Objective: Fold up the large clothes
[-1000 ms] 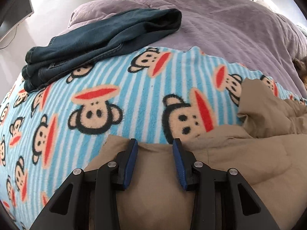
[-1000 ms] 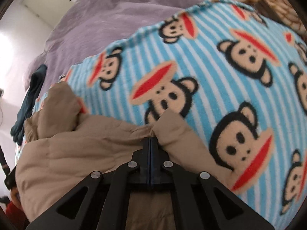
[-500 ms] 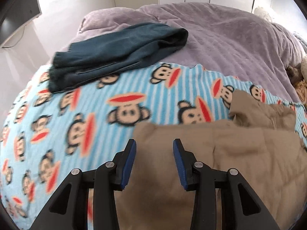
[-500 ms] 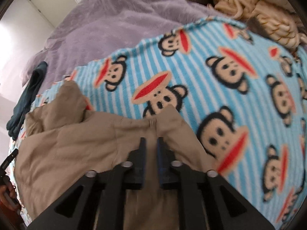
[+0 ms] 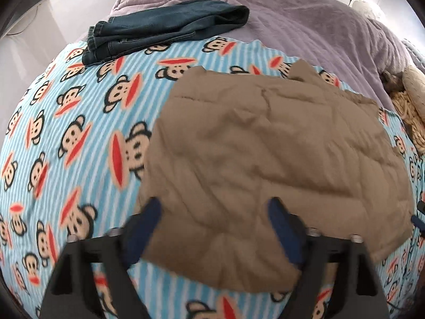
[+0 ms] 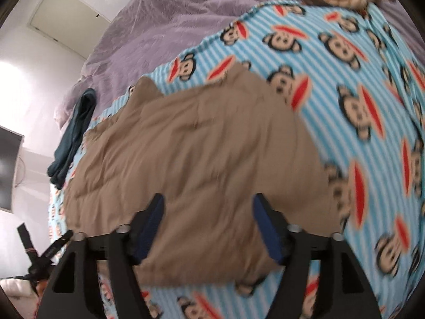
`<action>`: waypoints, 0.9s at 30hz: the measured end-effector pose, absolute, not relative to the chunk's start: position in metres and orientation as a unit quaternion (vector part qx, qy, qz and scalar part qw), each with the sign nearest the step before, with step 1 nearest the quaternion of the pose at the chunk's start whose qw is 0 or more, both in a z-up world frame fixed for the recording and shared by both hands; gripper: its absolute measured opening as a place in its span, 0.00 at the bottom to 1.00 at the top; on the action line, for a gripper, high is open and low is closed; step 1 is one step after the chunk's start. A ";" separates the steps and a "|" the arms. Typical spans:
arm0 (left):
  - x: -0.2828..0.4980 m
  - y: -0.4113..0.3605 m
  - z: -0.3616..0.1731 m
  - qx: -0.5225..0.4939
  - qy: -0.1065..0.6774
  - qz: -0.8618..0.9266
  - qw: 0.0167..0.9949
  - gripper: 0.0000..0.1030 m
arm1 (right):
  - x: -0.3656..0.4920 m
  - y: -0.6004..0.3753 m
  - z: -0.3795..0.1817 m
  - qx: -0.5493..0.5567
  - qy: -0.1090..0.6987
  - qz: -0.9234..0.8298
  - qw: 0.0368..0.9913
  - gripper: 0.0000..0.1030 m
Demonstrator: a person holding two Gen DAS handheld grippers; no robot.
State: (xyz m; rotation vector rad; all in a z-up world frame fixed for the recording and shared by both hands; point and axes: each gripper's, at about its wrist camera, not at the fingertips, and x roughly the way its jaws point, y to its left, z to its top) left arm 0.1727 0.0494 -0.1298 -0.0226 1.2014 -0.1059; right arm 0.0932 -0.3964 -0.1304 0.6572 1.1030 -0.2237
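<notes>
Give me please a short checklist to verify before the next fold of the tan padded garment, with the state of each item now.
1. Left gripper free of the garment: ok; its fingers are opening, with no cloth pinched between them.
2. Right gripper free of the garment: ok; it is opening and holds nothing.
3. Tan padded garment lies flat on the monkey-print blanket: ok, only slightly wrinkled.
4. Edges of the fold aligned: not ok; a flap sticks out at the far edge.
5. Folded jeans apart from the garment: ok.
6. Near edge of the garment reachable: cannot tell; the pictures are blurred there.
</notes>
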 end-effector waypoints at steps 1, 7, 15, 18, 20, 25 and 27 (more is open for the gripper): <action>0.169 0.047 -0.129 -0.010 0.566 -0.051 0.823 0.84 | 0.087 -0.394 -0.131 0.312 0.513 -0.103 0.793 0.80; 0.147 0.048 -0.137 -0.040 0.584 -0.055 0.809 1.00 | 0.059 -0.381 -0.140 0.351 0.520 -0.094 0.773 1.00; 0.131 0.067 -0.155 -0.155 0.605 -0.062 0.779 1.00 | 0.035 -0.393 -0.173 0.482 0.491 -0.084 0.721 1.00; 0.130 0.082 -0.169 -0.223 0.605 -0.053 0.763 1.00 | 0.032 -0.395 -0.189 0.521 0.482 -0.076 0.700 1.00; 0.130 0.090 -0.176 -0.254 0.601 -0.048 0.756 1.00 | 0.033 -0.395 -0.201 0.540 0.483 -0.070 0.685 1.00; 0.129 0.103 -0.183 -0.298 0.581 -0.044 0.756 1.00 | 0.036 -0.395 -0.223 0.581 0.474 -0.058 0.659 1.00; 0.130 0.109 -0.193 -0.327 0.579 -0.041 0.746 1.00 | 0.040 -0.394 -0.229 0.590 0.468 -0.051 0.656 1.00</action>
